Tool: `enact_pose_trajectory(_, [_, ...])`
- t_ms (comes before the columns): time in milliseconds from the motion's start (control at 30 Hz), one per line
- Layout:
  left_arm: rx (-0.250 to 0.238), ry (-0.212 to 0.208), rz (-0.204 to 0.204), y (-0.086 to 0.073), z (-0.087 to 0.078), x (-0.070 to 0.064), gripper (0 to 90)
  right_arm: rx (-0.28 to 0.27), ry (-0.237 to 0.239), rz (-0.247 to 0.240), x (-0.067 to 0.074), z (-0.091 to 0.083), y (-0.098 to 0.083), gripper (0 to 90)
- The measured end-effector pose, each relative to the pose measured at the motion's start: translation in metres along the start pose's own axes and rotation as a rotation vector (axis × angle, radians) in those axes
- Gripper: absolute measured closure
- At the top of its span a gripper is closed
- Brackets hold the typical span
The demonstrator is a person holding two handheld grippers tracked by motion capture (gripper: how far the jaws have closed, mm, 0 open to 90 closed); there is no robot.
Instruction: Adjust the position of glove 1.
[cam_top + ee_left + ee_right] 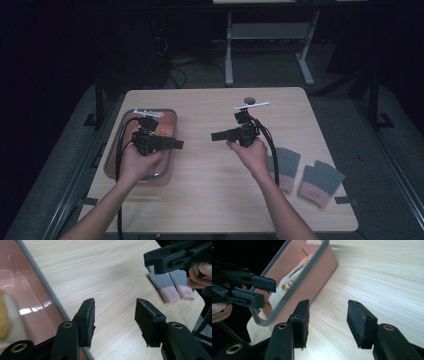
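Bin [170,150] runs lengthwise away from the person, beneath left tool [177,144].

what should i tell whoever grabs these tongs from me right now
Left tongs: open, nothing between the pads, held over the right rim of the pink bin, pointing right.
Right tongs: open, nothing held, over the bare middle of the table, pointing left at the bin.
In the bin: something white and yellow, too blurred to name.
Grey and pink gloves: lying flat at the table's right edge, untouched.
Done: nothing I can confirm.
Left: probably moving the gloves or the bin's contents; no grasp started.
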State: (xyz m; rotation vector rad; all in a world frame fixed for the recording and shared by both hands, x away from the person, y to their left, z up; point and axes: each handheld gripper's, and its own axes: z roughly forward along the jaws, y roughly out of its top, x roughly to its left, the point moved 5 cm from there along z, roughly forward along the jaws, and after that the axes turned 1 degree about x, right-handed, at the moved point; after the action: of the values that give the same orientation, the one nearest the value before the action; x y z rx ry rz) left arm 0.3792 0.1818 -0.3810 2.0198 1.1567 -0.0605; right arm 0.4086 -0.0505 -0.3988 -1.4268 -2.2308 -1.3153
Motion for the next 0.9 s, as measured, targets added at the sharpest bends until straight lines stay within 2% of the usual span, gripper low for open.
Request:
enact_pose_trajectory(233, [0.0,-0.015,0.018,0.003,0.011,-0.012,49.1,-0.019,-0.019,0.024,-0.013,-0.017,-0.008,51.7])
enact_pose_trajectory(633, [0.016,-0.053,0.051,0.007,0.035,-0.034,45.8,-0.039,-0.058,0.039,-0.035,-0.042,-0.024,50.4])
enact_pose_trajectory(900, [0.03,-0.075,0.072,0.009,0.052,-0.048,43.1,-0.046,-0.094,0.072,-0.052,-0.06,-0.036,49.8])
